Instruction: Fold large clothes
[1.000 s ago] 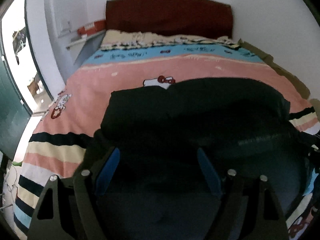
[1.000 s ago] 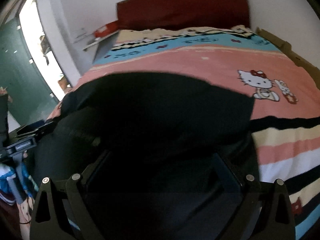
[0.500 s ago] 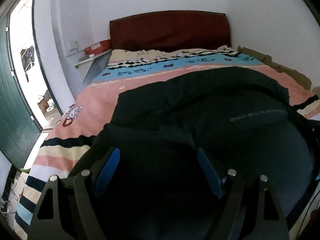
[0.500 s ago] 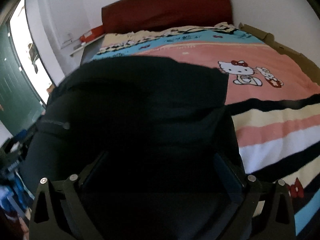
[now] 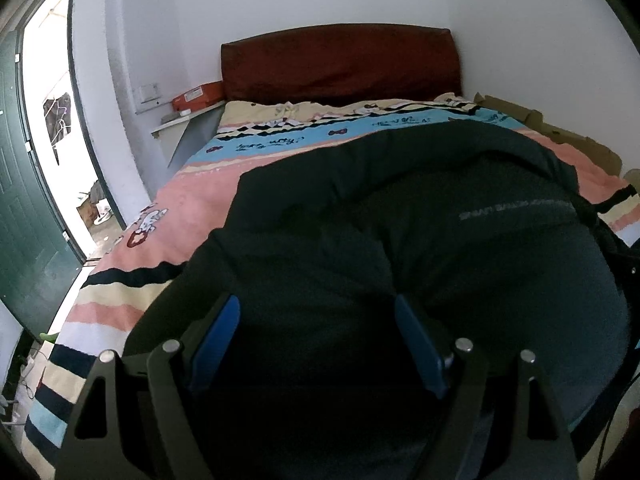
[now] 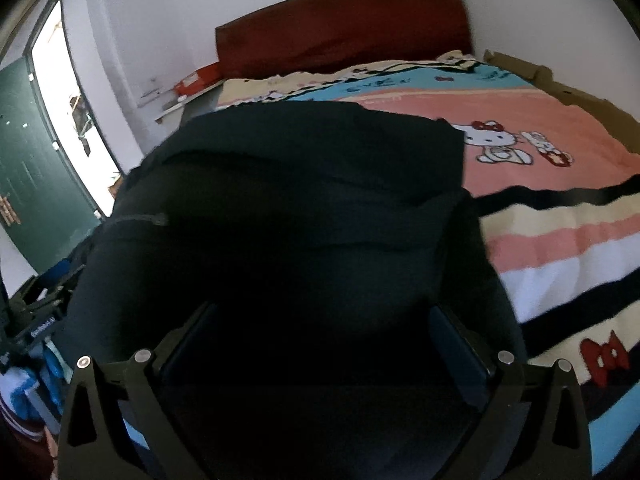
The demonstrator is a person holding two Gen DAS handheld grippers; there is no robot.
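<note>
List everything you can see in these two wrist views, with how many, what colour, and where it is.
Garment: one, black, bunched over the near part of the bed, fabric lying between both sets of jaws.
Bedspread: one, pink, blue, cream and black stripes with cartoon cats, covering the bed.
Headboard: one, dark red, against the far wall.
Box: one, orange, on a shelf left of the headboard.
Door: one, dark green, open at far left.
Left gripper: one, black with blue pads, jaws spread.
Right gripper: one, black, jaws spread.
</note>
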